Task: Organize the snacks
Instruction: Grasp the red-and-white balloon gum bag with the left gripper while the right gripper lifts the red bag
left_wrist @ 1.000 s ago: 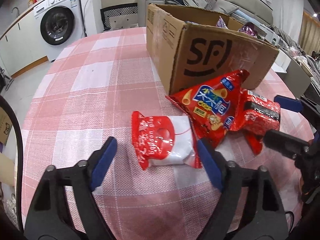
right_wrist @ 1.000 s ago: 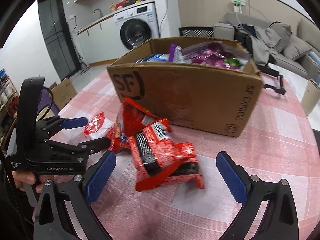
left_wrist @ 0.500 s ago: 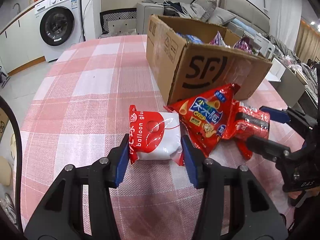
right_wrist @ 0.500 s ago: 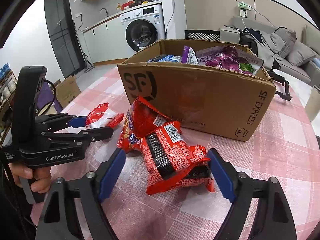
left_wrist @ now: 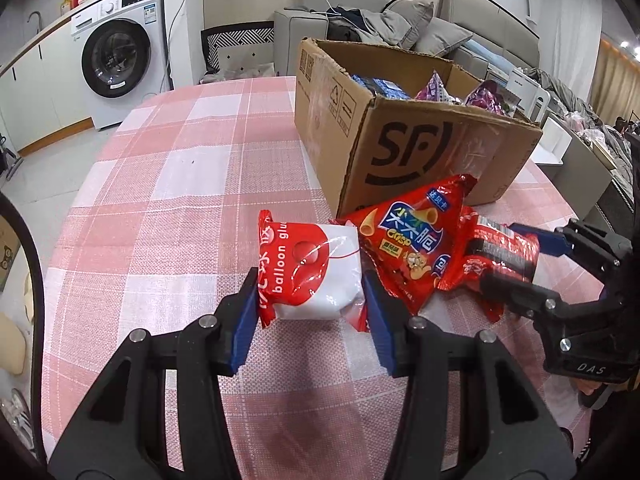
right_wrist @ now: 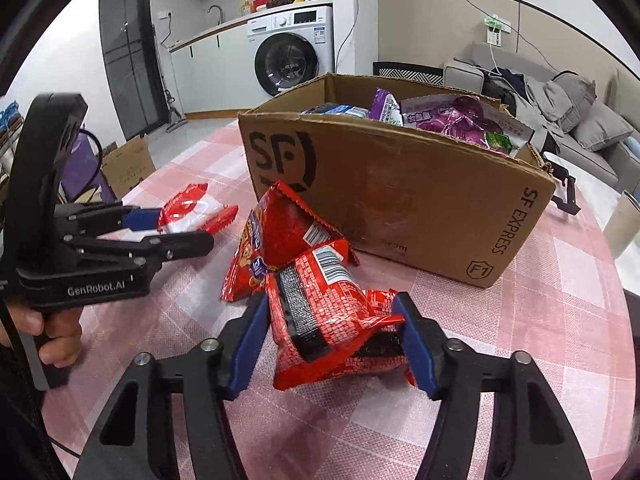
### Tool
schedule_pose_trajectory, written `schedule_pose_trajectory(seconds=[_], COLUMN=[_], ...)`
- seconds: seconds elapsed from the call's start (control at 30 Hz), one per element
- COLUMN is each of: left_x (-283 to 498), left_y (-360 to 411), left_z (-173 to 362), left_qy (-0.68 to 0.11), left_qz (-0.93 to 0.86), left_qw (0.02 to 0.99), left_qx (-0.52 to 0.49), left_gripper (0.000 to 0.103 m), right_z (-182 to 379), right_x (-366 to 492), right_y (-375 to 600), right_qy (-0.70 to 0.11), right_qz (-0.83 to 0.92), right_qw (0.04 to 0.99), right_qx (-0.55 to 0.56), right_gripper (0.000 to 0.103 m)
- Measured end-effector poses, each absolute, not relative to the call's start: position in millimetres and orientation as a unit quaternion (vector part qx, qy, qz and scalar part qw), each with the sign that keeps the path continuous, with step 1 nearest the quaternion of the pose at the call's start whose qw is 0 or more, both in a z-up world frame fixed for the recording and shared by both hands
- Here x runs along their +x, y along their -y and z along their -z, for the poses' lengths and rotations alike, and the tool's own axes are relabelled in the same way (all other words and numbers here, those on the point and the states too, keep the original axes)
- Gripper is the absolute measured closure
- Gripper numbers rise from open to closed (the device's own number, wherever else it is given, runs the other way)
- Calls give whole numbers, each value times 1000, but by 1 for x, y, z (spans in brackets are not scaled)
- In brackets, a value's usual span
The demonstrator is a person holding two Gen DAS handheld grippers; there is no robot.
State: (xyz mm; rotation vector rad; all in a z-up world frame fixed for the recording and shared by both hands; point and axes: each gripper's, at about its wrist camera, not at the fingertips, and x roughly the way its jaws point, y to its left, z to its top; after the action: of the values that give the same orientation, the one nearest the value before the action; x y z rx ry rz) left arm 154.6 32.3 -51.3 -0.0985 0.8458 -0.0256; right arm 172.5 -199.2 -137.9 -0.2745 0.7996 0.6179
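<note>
Left gripper (left_wrist: pixel 310 296) jaws pinch the balloon-glue packet (left_wrist: pixel 310 270); right gripper (right_wrist: pixel 332 332) jaws clamp the red noodle pack (right_wrist: pixel 332 320), both at the tabletop (left_wrist: pixel 168 200); slick puffy film may slip free mid-lift toward the box (right_wrist: pixel 400 200)

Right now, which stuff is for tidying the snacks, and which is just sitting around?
For the job:
white balloon packet
red noodle packet
red crisp bag
cardboard box

Just around:
washing machine
sofa
small box on the floor
</note>
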Motion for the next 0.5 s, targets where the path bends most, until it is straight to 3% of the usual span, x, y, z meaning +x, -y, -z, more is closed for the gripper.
schedule_pose_trajectory(seconds=[0.27, 0.5], left_x=[150, 142], left_y=[-37, -40], left_z=[43, 30], left_qy=[-400, -389], left_qz=[9, 4], left_qw=[915, 919], left_qx=[-53, -57], left_gripper=[57, 57], right_z=[136, 133], right_x=[166, 165], right_y=[204, 211], right_qy=[-392, -397], right_qz=[-320, -334], right_qw=[854, 849], right_qx=[-119, -96], right_gripper=[58, 59])
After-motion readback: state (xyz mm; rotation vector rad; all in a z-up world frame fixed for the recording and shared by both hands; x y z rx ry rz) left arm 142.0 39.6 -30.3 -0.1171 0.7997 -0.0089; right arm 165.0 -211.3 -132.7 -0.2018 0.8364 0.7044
